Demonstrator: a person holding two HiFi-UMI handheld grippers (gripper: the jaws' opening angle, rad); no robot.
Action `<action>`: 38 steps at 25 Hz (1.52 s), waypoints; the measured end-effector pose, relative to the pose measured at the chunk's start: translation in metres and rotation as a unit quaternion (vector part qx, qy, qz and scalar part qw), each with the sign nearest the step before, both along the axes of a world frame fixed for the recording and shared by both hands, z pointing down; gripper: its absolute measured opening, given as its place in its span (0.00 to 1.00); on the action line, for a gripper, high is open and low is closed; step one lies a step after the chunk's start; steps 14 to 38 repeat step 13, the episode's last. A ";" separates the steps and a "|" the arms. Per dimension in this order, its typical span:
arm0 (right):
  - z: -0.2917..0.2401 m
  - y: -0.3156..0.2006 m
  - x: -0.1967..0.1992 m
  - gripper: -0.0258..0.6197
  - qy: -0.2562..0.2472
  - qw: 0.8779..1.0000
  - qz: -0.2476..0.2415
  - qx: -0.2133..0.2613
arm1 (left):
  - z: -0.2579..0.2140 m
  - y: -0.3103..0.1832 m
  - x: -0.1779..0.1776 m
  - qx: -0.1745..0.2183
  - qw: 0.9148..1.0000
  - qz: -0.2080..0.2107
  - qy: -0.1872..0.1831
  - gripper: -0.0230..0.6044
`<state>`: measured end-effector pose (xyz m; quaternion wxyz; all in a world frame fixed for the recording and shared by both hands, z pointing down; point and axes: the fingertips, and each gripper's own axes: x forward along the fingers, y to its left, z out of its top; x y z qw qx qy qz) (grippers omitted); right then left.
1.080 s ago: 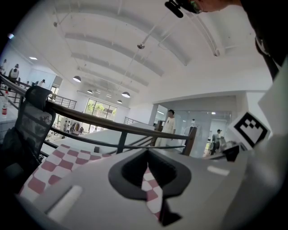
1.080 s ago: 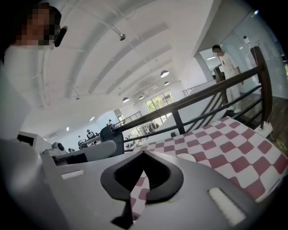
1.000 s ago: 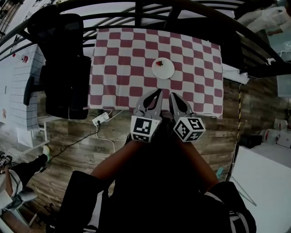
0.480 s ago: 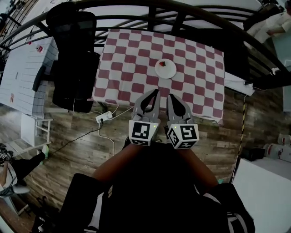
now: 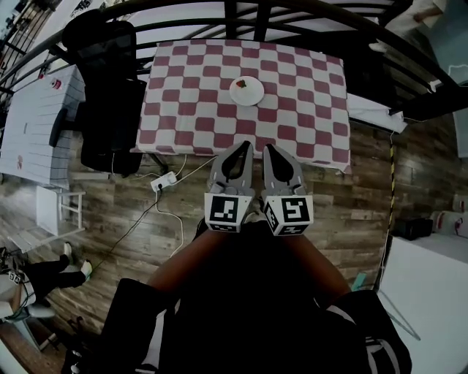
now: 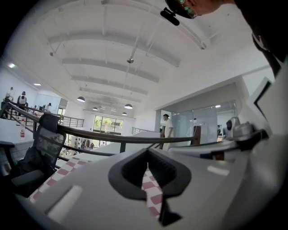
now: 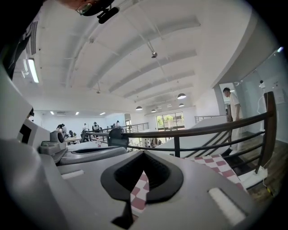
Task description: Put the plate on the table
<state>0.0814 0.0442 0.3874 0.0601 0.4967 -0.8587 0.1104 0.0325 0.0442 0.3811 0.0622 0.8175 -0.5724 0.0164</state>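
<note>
A small white plate point(image 5: 246, 91) with something red on it sits on the far middle of the table, which is covered by a red-and-white checked cloth point(image 5: 183, 109). Both grippers are held side by side close to the person's body, over the wooden floor just short of the table's near edge. My left gripper point(image 5: 246, 145) is shut and holds nothing. Beside it, my right gripper point(image 5: 266, 147) is shut and also holds nothing. In the left gripper view the left gripper point(image 6: 147, 153) has its tips together, with checked cloth point(image 6: 152, 194) showing below them. The right gripper view shows the right gripper point(image 7: 143, 155) the same way.
A black office chair point(image 5: 110, 95) stands at the table's left side, next to a white table point(image 5: 33, 124). A power strip point(image 5: 162, 182) and its cable lie on the floor near the table's front. A dark railing point(image 5: 292, 14) runs behind the table. A white surface point(image 5: 424, 292) is at lower right.
The head view has swung, so the table and plate now sit a little higher and further left. Both grippers stay shut side by side and hold nothing.
</note>
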 end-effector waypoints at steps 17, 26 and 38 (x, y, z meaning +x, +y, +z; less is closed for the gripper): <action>-0.008 0.054 0.016 0.04 -0.005 1.000 -0.005 0.029 | -0.015 0.059 0.014 0.015 1.000 -0.012 -0.019 0.05; -0.008 0.054 0.016 0.04 -0.005 1.000 -0.005 0.029 | -0.015 0.059 0.014 0.015 1.000 -0.012 -0.019 0.05; -0.008 0.054 0.016 0.04 -0.005 1.000 -0.005 0.029 | -0.015 0.059 0.014 0.015 1.000 -0.012 -0.019 0.05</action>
